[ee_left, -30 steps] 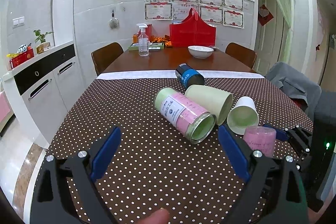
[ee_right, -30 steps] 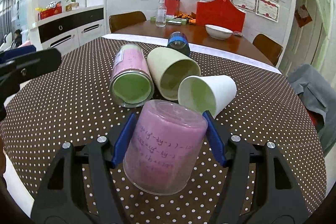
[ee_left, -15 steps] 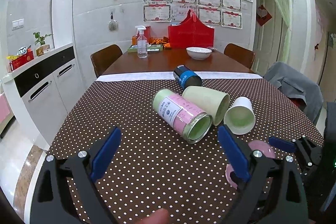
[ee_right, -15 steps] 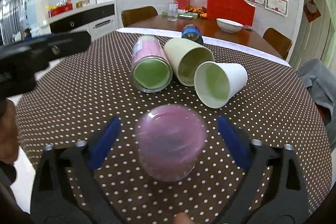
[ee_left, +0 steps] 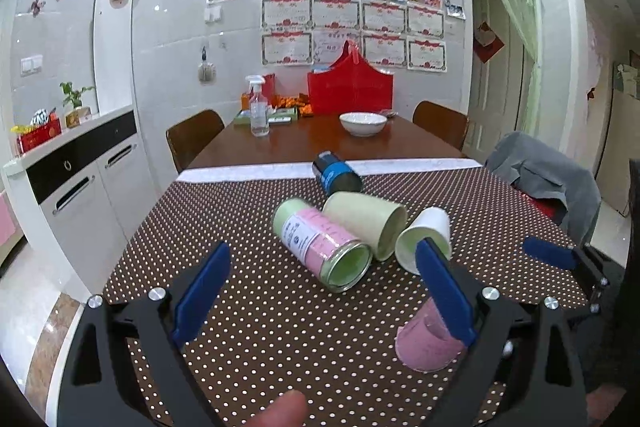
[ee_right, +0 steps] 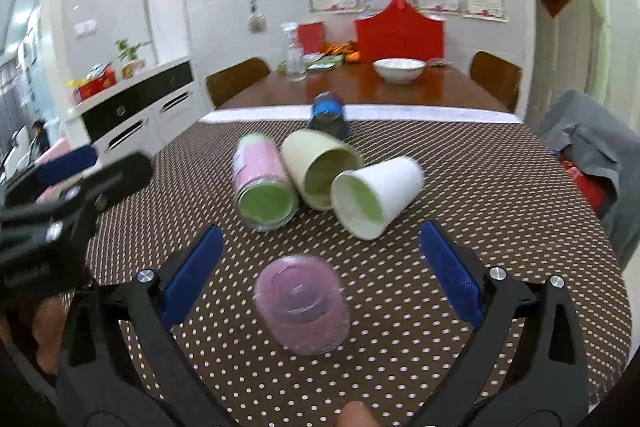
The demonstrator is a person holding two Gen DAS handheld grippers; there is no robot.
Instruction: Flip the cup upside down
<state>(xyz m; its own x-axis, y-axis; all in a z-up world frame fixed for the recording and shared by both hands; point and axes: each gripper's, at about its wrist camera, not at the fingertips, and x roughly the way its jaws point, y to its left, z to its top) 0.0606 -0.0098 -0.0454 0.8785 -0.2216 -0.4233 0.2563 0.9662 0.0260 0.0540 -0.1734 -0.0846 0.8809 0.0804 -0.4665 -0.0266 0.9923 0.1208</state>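
Observation:
A translucent pink cup (ee_right: pixel 304 307) stands upside down on the polka-dot tablecloth, between the blue pads of my right gripper (ee_right: pixel 320 279) but not touched by them. The right gripper is open and empty. The cup also shows in the left wrist view (ee_left: pixel 428 343), partly behind that gripper's right finger. My left gripper (ee_left: pixel 324 291) is open and empty, held above the cloth to the left of the cup. Beyond lie a pink-labelled jar (ee_right: pixel 264 187), a pale green cup (ee_right: pixel 316 167) and a white cup (ee_right: pixel 376 195), all on their sides.
A blue can (ee_right: pixel 328 115) lies on its side behind the cups. Further back on the wooden table are a white bowl (ee_right: pixel 398 69), a spray bottle (ee_right: pixel 293 55) and a red bag (ee_right: pixel 400 31). A chair with a grey jacket (ee_right: pixel 592 151) stands at the right.
My right gripper opened and let go of the pink cup, which now stands upside down on the cloth. Both grippers have drawn back and up from the table.

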